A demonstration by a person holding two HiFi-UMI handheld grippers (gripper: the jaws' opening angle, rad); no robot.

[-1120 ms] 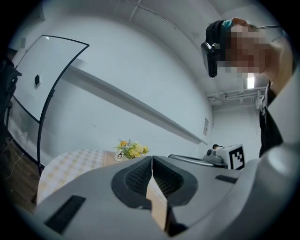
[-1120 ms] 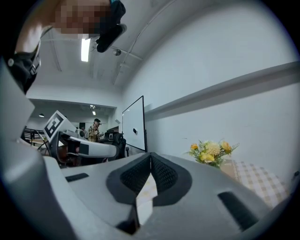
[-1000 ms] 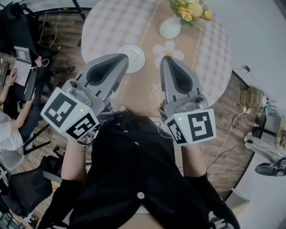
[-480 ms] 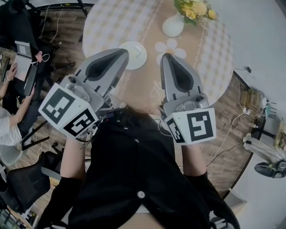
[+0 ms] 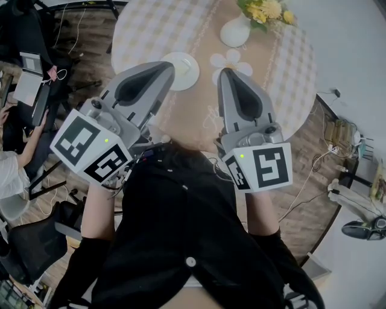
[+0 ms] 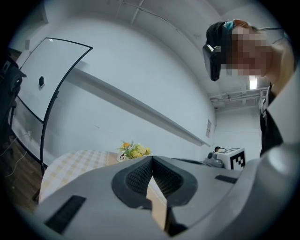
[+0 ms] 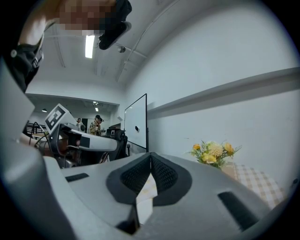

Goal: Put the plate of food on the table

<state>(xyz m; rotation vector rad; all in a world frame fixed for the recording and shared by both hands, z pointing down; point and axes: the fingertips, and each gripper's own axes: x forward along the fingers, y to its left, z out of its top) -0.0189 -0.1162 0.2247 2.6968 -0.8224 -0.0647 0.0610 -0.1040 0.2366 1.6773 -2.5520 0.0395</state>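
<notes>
head view: round table (image 5: 289, 66) w/ checked cloth; white vase (image 5: 235, 31) w/ yellow flowers (image 5: 265, 9) at far edge. plate (image 5: 184, 71), round, white, sits on table, its near rim behind left gripper (image 5: 170, 67). left gripper view: ribbed pads pressed together, nothing btwn. right gripper view: right gripper (image 7: 150, 157) likewise closed, empty; whiteboard (image 7: 136, 122) beyond.

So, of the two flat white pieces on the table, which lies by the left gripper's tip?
The round plate, beside the left gripper; the other, a flower-shaped mat, lies ahead of the right gripper, nearer the vase.
</notes>
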